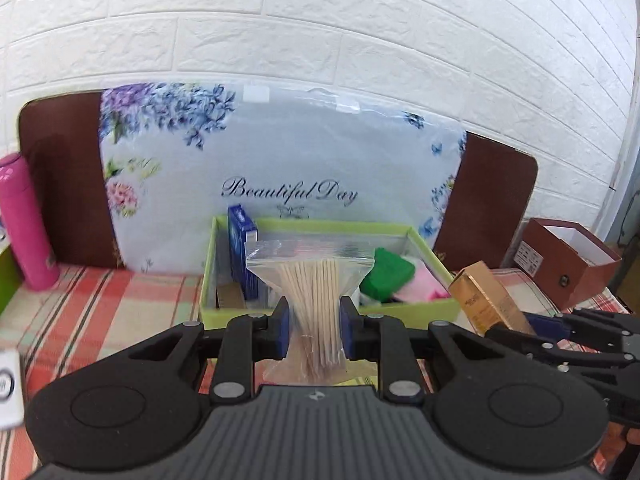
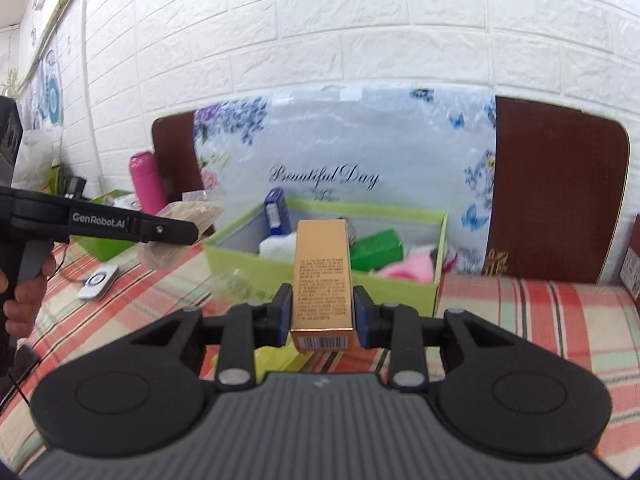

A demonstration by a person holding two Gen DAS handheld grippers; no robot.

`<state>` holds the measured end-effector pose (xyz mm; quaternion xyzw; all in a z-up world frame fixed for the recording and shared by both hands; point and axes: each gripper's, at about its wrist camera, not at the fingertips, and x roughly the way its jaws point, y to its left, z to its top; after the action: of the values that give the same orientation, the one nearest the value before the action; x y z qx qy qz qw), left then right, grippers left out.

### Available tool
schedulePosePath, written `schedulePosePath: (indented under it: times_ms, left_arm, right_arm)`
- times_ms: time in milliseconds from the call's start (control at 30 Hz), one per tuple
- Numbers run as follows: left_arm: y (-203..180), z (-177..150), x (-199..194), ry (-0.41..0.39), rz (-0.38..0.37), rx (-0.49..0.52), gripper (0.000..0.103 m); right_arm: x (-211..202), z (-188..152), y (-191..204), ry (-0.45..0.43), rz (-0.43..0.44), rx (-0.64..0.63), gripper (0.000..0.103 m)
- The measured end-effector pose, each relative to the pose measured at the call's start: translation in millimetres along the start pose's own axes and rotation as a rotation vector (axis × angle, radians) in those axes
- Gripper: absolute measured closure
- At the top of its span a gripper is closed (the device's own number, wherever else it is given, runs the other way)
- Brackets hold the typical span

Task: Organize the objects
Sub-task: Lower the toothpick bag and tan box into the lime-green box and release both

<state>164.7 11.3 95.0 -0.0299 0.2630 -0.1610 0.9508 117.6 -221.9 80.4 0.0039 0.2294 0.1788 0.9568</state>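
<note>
A green open-topped box stood on the plaid tablecloth before a floral "Beautiful Day" package. Inside it were a blue carton, a green packet and something pink. The right gripper was clamped on an upright gold carton, held just in front of the box's near wall. The left gripper was clamped on a clear zip bag of wooden sticks, its top rising before the same wall. A pink bottle stood well apart to the left.
</note>
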Motion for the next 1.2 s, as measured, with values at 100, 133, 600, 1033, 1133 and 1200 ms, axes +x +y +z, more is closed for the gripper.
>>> schedulePosePath:
  times_ms: [100, 133, 600, 1033, 1133, 1200]
  left_arm:
    - [9.6, 18.1, 31.3, 0.029, -0.004, 0.023, 0.078]
    - [11.8, 22.8, 41.9, 0.04, -0.014, 0.031, 0.078]
    - [35.4, 19.4, 121.0, 0.09, 0.044, -0.004, 0.033]
    - [16.5, 7.7, 70.5, 0.105, 0.116, -0.119, 0.02]
    - [2.5, 3.1, 55.6, 0.114, 0.133, -0.098, 0.02]
    - [-5.7, -2.1, 45.9, 0.124, 0.139, -0.087, 0.019]
  right_arm:
    - [19.8, 14.4, -9.5, -0.012, -0.028, 0.01, 0.072]
    - [26.6, 17.9, -12.7, -0.016, -0.038, 0.014, 0.072]
    - [133.1, 23.2, -43.9, -0.011, -0.074, -0.015, 0.056]
    - [71.6, 1.3, -40.8, -0.082, -0.148, 0.024, 0.0]
    - [46.3, 1.0, -36.7, -0.103, -0.133, 0.036, 0.0]
    - [30.6, -1.7, -33.2, -0.108, -0.131, 0.037, 0.0]
